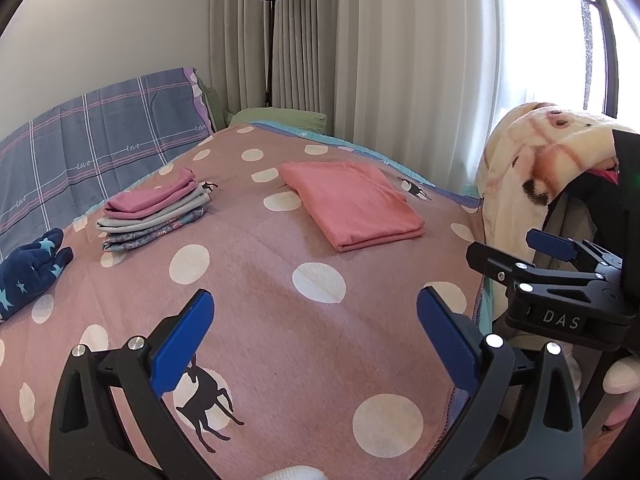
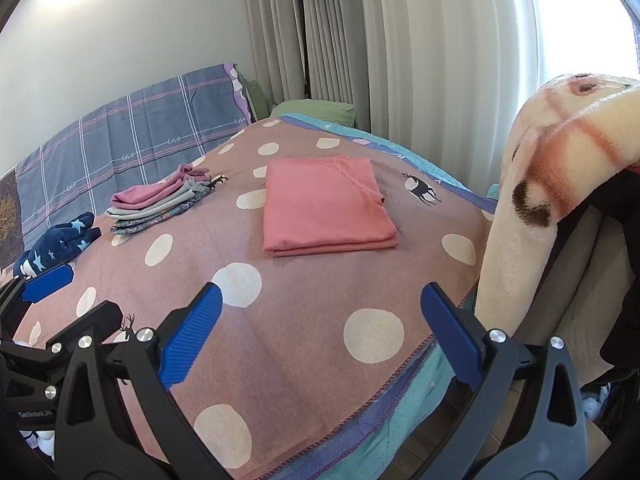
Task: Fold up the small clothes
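Observation:
A folded pink cloth (image 1: 354, 206) lies flat on the polka-dot bedspread (image 1: 260, 264); it also shows in the right wrist view (image 2: 326, 208). A stack of folded small clothes (image 1: 154, 210) with a pink piece on top sits to its left, seen too in the right wrist view (image 2: 160, 206). A crumpled navy garment with stars (image 1: 30, 272) lies further left (image 2: 60, 246). My left gripper (image 1: 316, 320) is open and empty above the near part of the bed. My right gripper (image 2: 320, 320) is open and empty, near the bed's front edge, short of the pink cloth.
A cream fleece blanket (image 2: 560, 184) hangs over a chair at the right of the bed. A plaid pillow (image 1: 92, 136) leans on the wall behind. A black floor lamp (image 1: 270, 32) and curtains stand at the back. The bed's edge (image 2: 400, 396) runs below my right gripper.

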The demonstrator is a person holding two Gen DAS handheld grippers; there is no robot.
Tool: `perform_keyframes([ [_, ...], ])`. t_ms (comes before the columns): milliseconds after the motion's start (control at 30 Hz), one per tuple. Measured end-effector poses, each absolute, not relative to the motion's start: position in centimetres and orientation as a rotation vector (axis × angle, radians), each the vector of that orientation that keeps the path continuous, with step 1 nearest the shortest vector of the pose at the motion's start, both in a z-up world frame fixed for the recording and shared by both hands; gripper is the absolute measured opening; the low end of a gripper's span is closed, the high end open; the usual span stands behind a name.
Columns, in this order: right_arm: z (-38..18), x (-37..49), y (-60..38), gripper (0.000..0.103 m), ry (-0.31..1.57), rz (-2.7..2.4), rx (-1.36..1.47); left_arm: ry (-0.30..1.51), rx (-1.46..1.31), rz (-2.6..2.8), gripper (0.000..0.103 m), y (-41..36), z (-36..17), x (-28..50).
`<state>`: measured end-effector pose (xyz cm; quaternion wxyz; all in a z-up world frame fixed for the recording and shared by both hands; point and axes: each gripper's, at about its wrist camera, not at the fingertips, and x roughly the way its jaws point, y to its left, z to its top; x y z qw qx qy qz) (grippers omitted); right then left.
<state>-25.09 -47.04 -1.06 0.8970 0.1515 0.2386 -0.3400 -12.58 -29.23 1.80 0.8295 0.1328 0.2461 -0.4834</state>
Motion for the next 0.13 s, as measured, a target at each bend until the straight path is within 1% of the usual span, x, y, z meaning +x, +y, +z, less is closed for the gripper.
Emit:
perform_keyframes([
  [133,-1.18,-24.89,-47.16,0.101,0.498,-0.701,0.315,0.526,0.286,-1.026,0.102,-29.34,1.65,-12.65],
])
